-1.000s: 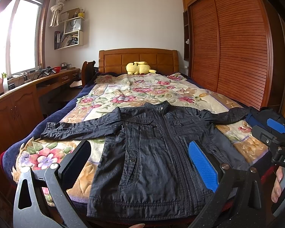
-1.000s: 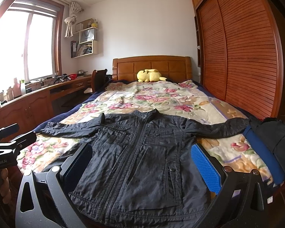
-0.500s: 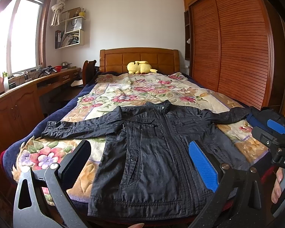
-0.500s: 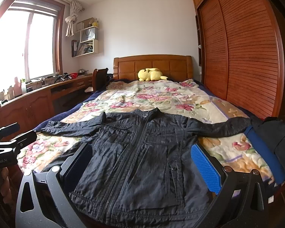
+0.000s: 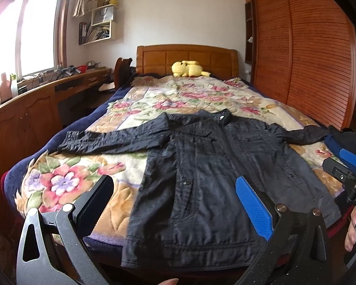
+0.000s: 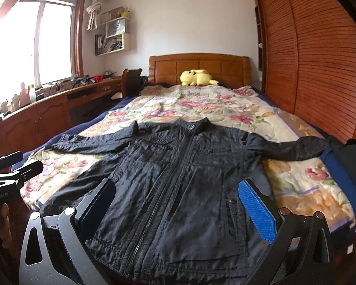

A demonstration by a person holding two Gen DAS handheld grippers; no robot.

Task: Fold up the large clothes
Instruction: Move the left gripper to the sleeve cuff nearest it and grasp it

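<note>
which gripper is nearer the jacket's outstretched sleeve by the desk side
Left. The left gripper hovers open off the hem near that sleeve; the right gripper is open farther toward the wardrobe side.

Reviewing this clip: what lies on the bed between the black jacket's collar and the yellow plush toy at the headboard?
Only bare floral blanket separates black jacket and yellow plush toy; both wrist views show it.

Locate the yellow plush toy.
In both wrist views the plush lies at the far end of the bed, against the wooden headboard, well beyond the jacket collar.
</note>
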